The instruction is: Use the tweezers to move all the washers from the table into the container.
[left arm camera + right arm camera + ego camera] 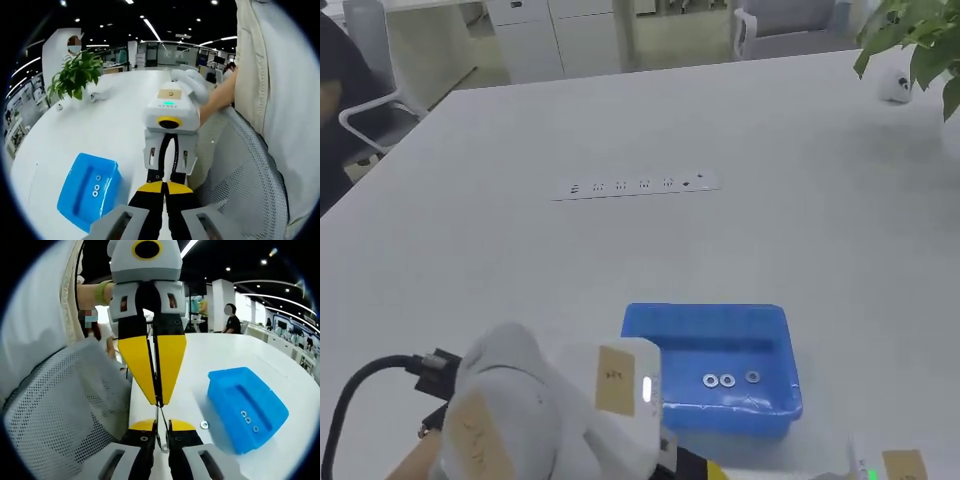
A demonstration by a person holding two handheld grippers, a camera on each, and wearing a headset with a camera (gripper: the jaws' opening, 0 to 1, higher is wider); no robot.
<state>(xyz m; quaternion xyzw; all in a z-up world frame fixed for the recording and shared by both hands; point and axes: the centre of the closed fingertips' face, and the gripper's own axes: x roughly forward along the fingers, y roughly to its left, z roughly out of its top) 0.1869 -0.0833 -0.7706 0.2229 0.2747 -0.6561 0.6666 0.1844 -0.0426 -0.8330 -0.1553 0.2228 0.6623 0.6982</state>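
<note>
Nearest, left gripper (159, 403) pinched shut on tweezers (159, 416); right gripper (161, 429) narrow around their other end, actual grip impossible to tell. Loose washer (204, 425) on table (770, 230), just beside blue container (705, 318). Three washers (719, 380) inside. Farther off, power strip (635, 186).

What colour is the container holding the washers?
Bright blue container, clearest in the head view.

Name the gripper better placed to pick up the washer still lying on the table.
Right, probably. The loose washer lies just ahead of the right gripper, beside the container, and the tweezers sit between its jaws. The left gripper pinches their far end.
</note>
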